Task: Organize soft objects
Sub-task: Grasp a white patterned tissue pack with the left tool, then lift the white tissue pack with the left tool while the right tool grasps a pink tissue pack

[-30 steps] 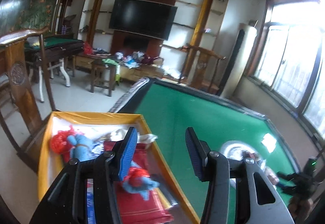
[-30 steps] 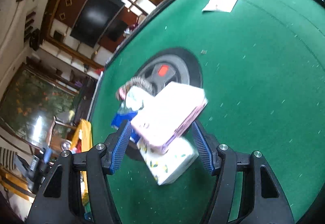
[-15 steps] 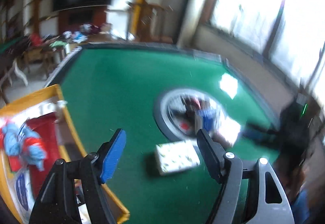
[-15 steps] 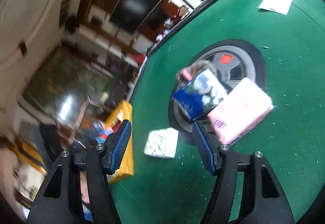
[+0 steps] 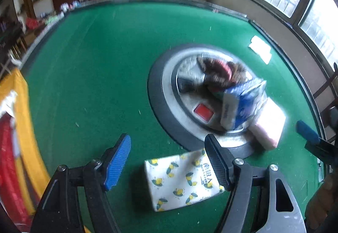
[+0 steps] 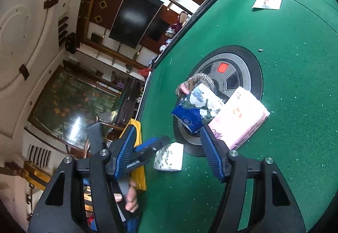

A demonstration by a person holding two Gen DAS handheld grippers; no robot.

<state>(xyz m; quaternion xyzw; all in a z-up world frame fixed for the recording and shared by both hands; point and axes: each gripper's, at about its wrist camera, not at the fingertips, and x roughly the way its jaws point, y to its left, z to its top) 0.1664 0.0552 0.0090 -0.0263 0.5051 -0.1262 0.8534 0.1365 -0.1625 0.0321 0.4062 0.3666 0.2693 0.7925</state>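
A white tissue pack with a lemon print (image 5: 181, 180) lies on the green felt table (image 5: 95, 64). My left gripper (image 5: 166, 161) hangs open just over it, its right finger above the pack's corner, pads not touching. On the round hub (image 5: 169, 106) rest a blue tissue pack (image 5: 243, 104), a pink tissue pack (image 5: 268, 125) and a brown-red scrunchie (image 5: 219, 68). My right gripper (image 6: 169, 153) is open and holds nothing. In its view the lemon pack (image 6: 169, 157) sits between its fingers farther off, and the pink pack (image 6: 240, 119) lies beyond its right finger.
A yellow box (image 5: 21, 116) with red cloth stands at the table's left edge. White paper (image 5: 259, 49) lies on the felt at the far right. A hand (image 6: 128, 197) holds the left gripper near the yellow box (image 6: 137, 138). Windows run along the right.
My left gripper swung from over the yellow box to above the lemon pack, tilted down and opened wider. The pink pack, between my right fingers a second ago, now lies on the felt.
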